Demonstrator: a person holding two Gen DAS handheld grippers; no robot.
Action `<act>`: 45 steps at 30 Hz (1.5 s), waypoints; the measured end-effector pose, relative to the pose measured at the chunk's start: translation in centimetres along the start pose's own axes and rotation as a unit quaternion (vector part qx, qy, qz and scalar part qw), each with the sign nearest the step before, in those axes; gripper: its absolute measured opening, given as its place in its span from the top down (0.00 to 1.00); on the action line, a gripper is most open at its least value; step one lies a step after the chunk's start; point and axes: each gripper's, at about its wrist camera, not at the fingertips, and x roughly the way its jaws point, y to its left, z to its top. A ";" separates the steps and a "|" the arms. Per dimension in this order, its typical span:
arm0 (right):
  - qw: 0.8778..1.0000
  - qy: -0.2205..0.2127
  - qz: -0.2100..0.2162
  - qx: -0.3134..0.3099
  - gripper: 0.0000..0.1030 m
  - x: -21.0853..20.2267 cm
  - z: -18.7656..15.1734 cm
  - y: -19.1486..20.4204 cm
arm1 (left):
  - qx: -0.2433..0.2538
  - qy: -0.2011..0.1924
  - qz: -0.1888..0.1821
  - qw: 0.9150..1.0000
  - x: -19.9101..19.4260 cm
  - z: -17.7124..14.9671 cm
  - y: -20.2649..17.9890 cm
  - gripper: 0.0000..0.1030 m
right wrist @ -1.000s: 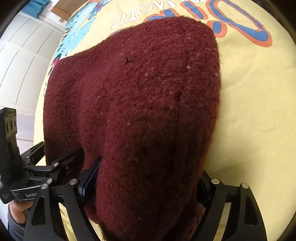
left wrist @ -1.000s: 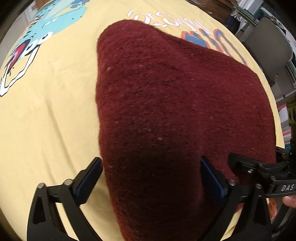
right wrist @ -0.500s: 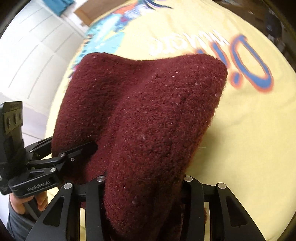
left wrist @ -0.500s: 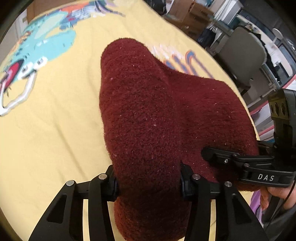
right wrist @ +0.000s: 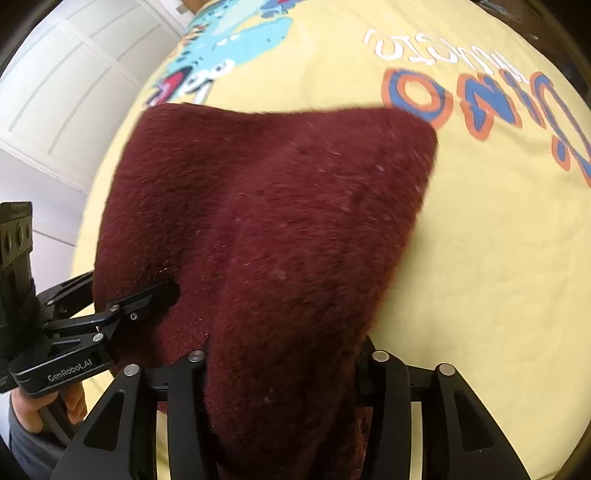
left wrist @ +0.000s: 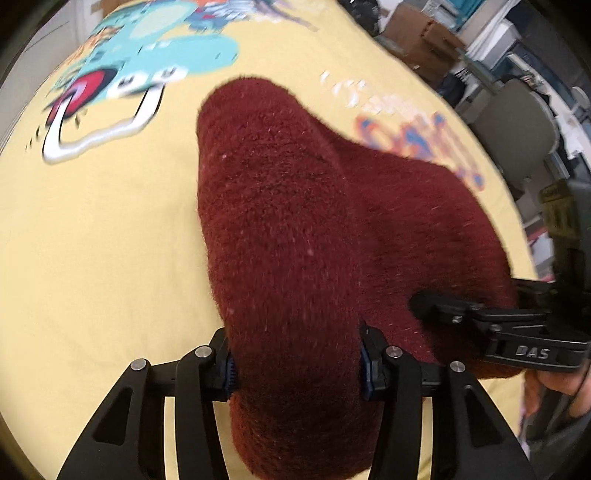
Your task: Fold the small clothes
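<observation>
- Two grippers are pinching one dark red fleecy garment (left wrist: 295, 229) at its near edge, and it is draping away from them over a yellow printed cloth (left wrist: 92, 240) that is covering the surface.
- On the left of the left wrist view, a teal and red cartoon print (left wrist: 147, 59) is lying blurred on the cloth, apart from the garment.
- At the bottom middle, the left gripper (left wrist: 295, 365) is clamping a bunched ridge of the garment, its blue-lined pads pressing in from both sides.
- Off to the right, the right gripper (left wrist: 436, 306) is biting into the garment's other near corner; only this view is showing a grey chair (left wrist: 517, 122) and cardboard boxes (left wrist: 417, 33) beyond the cloth's far edge.
- At the left edge of the right wrist view, the left gripper (right wrist: 162, 295) is reaching in with its fingers buried in the fleece, a hand gripping its handle below.
- Only this view is showing white panelled doors (right wrist: 62, 92) at upper left.
- Bottom centre, the right gripper (right wrist: 284, 354) is squeezing a thick fold of the garment (right wrist: 277, 221).
- To the right, orange and blue lettering (right wrist: 480, 103) is running across the bare cloth (right wrist: 480, 277).
</observation>
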 end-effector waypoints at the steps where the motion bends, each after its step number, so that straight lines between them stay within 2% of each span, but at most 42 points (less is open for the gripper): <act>1: 1.000 -0.001 -0.006 0.000 0.45 0.1 -0.2 -0.2 | -0.010 -0.002 -0.002 1.000 0.5 -0.6 0.7 0.54; 5: 1.000 0.004 -0.021 0.002 0.28 0.4 0.2 -0.8 | -0.018 -0.011 -0.001 1.000 0.0 -1.9 2.3 0.42; 7: 1.000 -0.005 -0.029 -0.002 0.27 -0.9 1.4 -1.7 | -0.026 -0.006 -0.009 1.000 0.0 -1.8 2.6 0.40; 8: 0.999 -0.017 -0.033 -0.001 0.25 -1.1 1.4 -0.9 | -0.030 -0.002 -0.011 0.999 -0.5 -2.1 2.6 0.39; 12: 0.998 -0.051 -0.043 -0.009 0.20 -4.0 0.1 -0.8 | -0.049 0.000 0.003 0.999 -3.2 -2.1 3.6 0.35; 14: 0.997 -0.056 -0.051 -0.018 0.11 -4.8 -0.4 -0.7 | -0.046 -0.006 0.012 0.999 -4.8 -2.0 3.9 0.21; 15: 0.997 -0.056 -0.057 -0.022 0.08 -4.8 -0.4 -0.4 | -0.045 -0.005 0.018 0.999 -5.3 -2.1 4.0 0.06; 16: 0.996 -0.062 -0.059 -0.028 0.03 -5.0 -0.6 -0.2 | -0.042 -0.007 0.022 0.999 -5.4 -2.2 3.7 0.01; 17: 0.996 -0.068 -0.058 -0.029 0.01 -4.9 -0.3 0.6 | -0.038 -0.009 0.024 0.999 -5.5 -2.2 3.6 0.01; 21: 0.994 -0.088 -0.058 -0.025 0.01 -4.8 -1.1 0.4 | -0.034 -0.006 0.041 0.999 -5.5 -2.7 3.2 0.01; 24: 0.994 -0.084 -0.070 -0.024 0.01 -3.9 -1.5 -0.2 | -0.035 -0.019 0.048 0.998 -5.0 -2.8 3.2 0.01; 27: 0.991 -0.079 -0.103 -0.022 0.01 -3.0 -2.0 -1.4 | -0.027 -0.014 0.087 0.996 -2.9 -2.0 2.3 0.01; 29: 0.989 -0.076 -0.123 -0.024 0.01 -2.1 -2.1 -2.3 | -0.023 -0.014 0.086 0.996 -1.9 -2.1 2.6 0.01; 32: 0.991 -0.074 -0.108 -0.009 0.01 -1.0 -2.4 -3.7 | -0.013 -0.021 0.092 0.995 -0.4 -2.7 2.9 0.00; 36: 0.993 -0.081 -0.086 0.004 0.01 -0.6 -3.2 -4.9 | -0.044 -0.020 0.058 0.997 0.8 -3.3 4.3 0.00; 40: 0.994 -0.081 -0.079 0.013 0.01 -1.7 -3.5 -4.7 | -0.046 -0.030 0.054 0.997 -0.3 -3.8 4.1 0.00; 42: 0.992 -0.092 -0.084 0.007 0.01 -3.0 -3.8 -3.9 | -0.062 -0.026 0.047 0.997 -1.4 -3.9 4.2 0.01; 45: 0.988 -0.122 -0.096 -0.005 0.01 -5.9 -4.5 -2.7 | -0.074 -0.039 0.057 0.995 -4.1 -4.3 4.2 0.01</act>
